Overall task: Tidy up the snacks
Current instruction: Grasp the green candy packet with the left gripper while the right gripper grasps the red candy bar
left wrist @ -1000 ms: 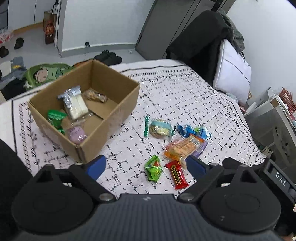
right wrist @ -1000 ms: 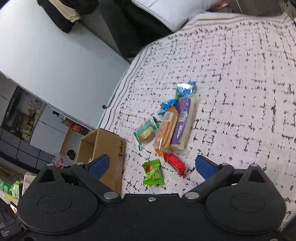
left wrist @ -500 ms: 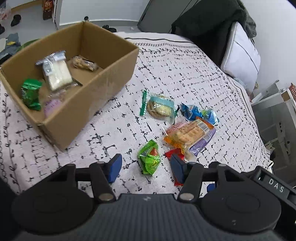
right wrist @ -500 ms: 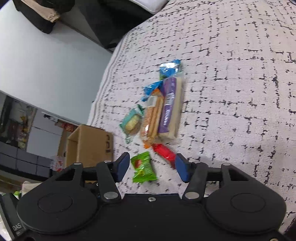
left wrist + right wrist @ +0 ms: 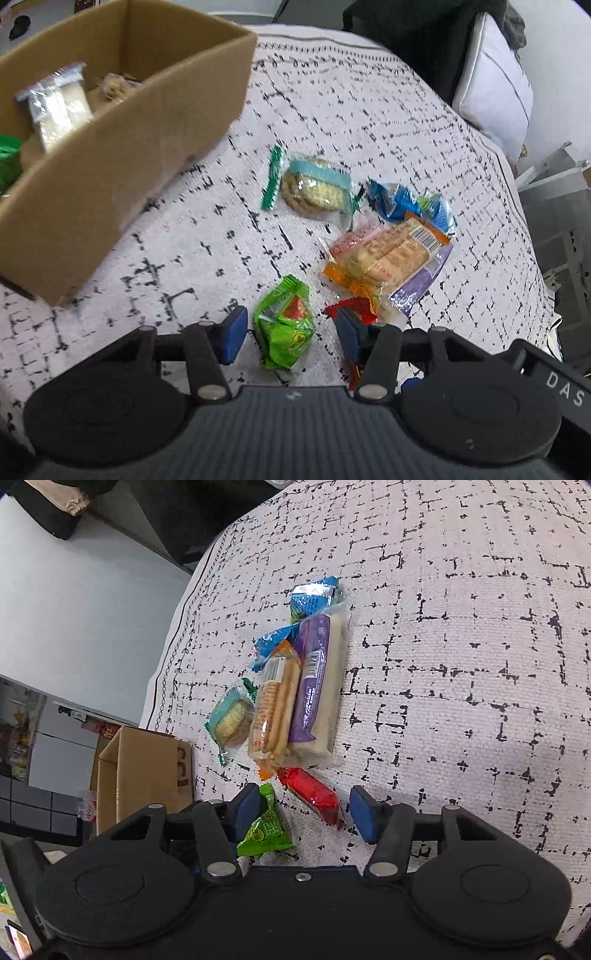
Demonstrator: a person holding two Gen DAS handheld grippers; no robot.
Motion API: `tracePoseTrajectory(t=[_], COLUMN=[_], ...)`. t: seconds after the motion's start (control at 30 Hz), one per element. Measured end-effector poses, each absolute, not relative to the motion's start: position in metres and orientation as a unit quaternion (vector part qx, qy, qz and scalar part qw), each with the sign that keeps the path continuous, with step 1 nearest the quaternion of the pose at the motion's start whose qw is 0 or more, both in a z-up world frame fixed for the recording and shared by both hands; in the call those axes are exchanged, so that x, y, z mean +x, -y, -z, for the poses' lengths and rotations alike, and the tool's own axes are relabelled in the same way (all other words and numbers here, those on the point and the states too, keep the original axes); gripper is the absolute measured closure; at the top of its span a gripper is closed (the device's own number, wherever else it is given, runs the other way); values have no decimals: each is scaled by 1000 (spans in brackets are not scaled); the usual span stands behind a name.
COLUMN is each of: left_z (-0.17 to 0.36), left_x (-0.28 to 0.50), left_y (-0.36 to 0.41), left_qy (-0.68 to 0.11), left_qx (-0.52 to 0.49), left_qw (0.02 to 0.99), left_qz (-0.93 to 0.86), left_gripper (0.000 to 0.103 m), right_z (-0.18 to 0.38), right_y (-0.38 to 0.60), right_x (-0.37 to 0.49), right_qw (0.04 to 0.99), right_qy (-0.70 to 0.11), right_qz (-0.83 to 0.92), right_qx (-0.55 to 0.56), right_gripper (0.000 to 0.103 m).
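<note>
From the left wrist we see into the cardboard box [image 5: 122, 122]: a pale wafer pack in clear wrap [image 5: 55, 107], a brownish snack behind it and a scrap of green wrapper at the frame edge. The right wrist shows only the box's outer wall [image 5: 144, 771], nothing inside.

Our left gripper [image 5: 291, 334] has just been closing and its jaws straddle the green packet [image 5: 286, 326], which lies crumpled and glossy on the patterned cloth [image 5: 332, 110]; a gap shows on each side, so the pads do not yet pinch it. Its right pad hides most of the red packet here.

The right wrist shows that red packet [image 5: 310, 794] whole: a short shiny bar lying aslant between the jaws of our right gripper [image 5: 308, 814], which stand apart from it, unclenched. The green packet [image 5: 264, 830] sits against that gripper's left pad.

Just beyond lie an orange biscuit pack [image 5: 275, 709] and a purple-and-white bar [image 5: 317, 690] side by side, touching, with a round cracker in teal wrap [image 5: 231, 720] beside them and blue wrappers [image 5: 310, 598] behind.
</note>
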State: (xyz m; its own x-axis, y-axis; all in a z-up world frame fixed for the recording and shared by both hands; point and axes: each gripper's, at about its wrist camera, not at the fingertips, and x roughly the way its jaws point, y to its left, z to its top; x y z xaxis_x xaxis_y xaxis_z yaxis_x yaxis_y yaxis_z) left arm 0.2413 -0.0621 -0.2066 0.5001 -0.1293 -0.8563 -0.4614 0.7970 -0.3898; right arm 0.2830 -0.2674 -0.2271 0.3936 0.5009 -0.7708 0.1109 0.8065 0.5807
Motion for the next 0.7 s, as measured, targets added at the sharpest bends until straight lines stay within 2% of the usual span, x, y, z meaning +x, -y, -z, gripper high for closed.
tracePoseTrajectory(t=[0.1, 0.13, 0.23, 0.3, 0.57, 0.7], left_z=[213, 214, 215, 212, 187, 180], left_x=[246, 247, 248, 247, 236, 229], left_y=[65, 65, 65, 61, 43, 37], left_qy=[-493, -493, -498, -497, -473, -470], left_qx=[-297, -296, -284, -291, -288, -288], left_qw=[811, 812, 812, 810, 824, 825], left_qz=[-102, -102, -111, -111, -120, -124], left_gripper=[51, 53, 71, 74, 75, 75], right_z=[230, 231, 232, 232, 231, 233], right_y=[267, 267, 262, 259, 241, 227], right_x=[285, 286, 287, 288, 291, 288], right_qw=[784, 784, 789, 792, 811, 824], right_qy=[-539, -539, -537, -537, -533, -530], right_qz=[-119, -119, -121, -123, -130, -129], right_qx=[286, 285, 273, 264, 206, 153], right_gripper=[48, 48, 48, 48, 47, 38])
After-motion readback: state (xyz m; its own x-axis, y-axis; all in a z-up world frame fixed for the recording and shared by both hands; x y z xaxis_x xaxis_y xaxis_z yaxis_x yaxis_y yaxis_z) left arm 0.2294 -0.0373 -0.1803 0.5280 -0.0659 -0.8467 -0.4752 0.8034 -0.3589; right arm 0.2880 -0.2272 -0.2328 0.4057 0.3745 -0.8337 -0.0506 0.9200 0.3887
